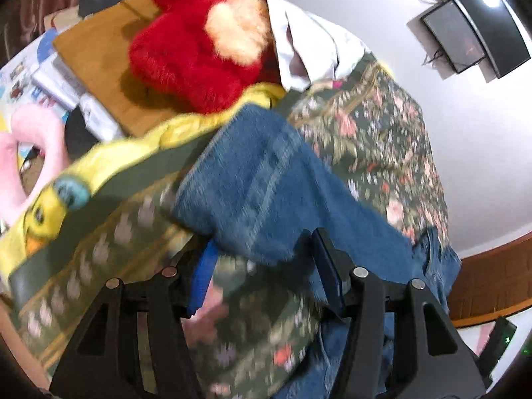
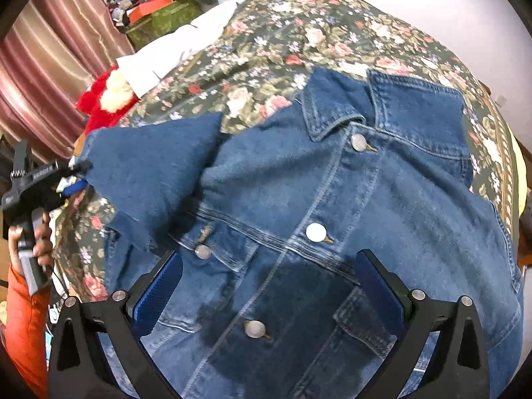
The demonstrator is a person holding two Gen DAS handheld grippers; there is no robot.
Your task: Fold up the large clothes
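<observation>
Two grippers over denim jacket [image 2: 332, 206], flat on floral bedspread [image 2: 299, 33]: right gripper [image 2: 269, 286] spread wide, empty; left gripper [image 1: 262, 266] half apart, sleeve [image 1: 259, 179] edge blurred between, contact unclear.

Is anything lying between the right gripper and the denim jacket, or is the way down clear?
Nothing visible is in the way. The right gripper hangs with open jaws straight over the denim jacket, which lies buttoned and flat on the floral bedspread. Only its sleeve is off to the side.
</observation>
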